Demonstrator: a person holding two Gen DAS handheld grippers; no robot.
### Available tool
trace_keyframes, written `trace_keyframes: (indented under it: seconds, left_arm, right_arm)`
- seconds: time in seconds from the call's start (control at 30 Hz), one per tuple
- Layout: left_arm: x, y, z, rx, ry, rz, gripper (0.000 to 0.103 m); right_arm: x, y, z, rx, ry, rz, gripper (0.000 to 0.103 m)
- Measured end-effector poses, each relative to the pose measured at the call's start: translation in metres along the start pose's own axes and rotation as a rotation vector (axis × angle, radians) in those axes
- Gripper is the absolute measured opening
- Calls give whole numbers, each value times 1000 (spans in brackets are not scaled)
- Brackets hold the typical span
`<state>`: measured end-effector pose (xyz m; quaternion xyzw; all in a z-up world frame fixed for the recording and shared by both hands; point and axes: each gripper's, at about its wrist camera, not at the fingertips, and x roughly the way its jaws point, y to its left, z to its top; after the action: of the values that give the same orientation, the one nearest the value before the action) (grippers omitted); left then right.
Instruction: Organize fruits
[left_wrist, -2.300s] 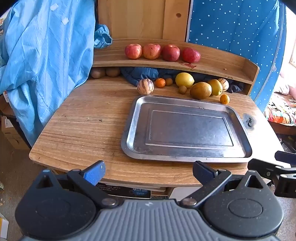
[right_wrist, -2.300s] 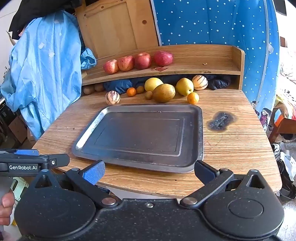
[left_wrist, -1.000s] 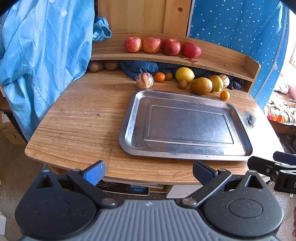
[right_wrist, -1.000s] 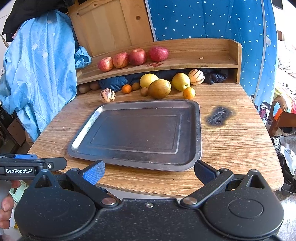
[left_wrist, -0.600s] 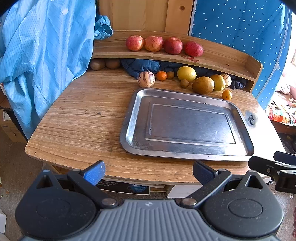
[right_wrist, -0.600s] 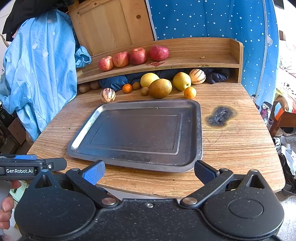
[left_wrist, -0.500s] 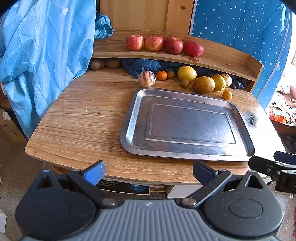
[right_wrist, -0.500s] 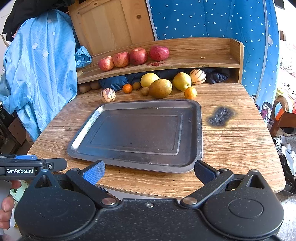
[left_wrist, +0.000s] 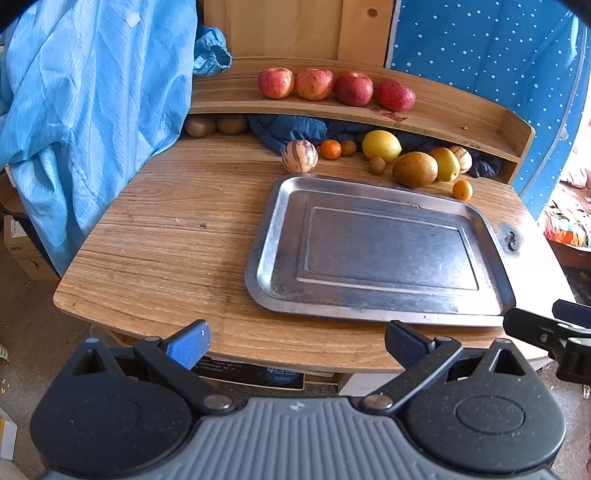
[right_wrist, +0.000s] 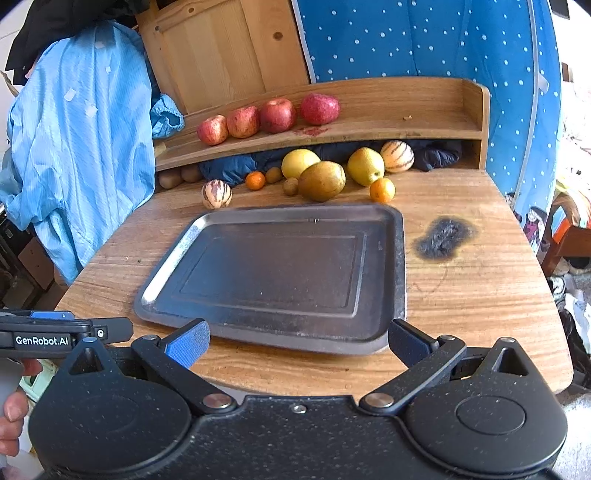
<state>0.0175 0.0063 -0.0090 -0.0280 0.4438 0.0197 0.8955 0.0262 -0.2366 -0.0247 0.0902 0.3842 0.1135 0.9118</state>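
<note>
Since a moment earlier you had only drifted slightly nearer the table (left_wrist: 155, 236); nothing was picked yet. The empty steel tray (right_wrist: 397, 258) lay just ahead of your right gripper (right_wrist: 295, 338), the mixed fruits (right_wrist: 321, 180) in a loose row beyond it. Your left gripper (left_wrist: 295, 339) and right both stood wide apart, empty

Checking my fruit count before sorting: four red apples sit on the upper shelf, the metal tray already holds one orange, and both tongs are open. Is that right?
Not quite. The metal tray holds nothing; the right wrist view shows the nearest orange on the table just behind it. The four red apples are on the upper shelf, and both the left tongs and right tongs are open.
</note>
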Motion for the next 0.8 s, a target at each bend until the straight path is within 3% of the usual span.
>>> trace_keyframes:
  seconds: [0.37,0.8]
  left_arm:
    - [23,22,36,-44,15,14,102]
    - [95,51,122,7,19,-57,102]
  right_arm:
    - [23,15,24,-88,-47,-20,102]
    - [93,39,85,-63,-38,-65,102]
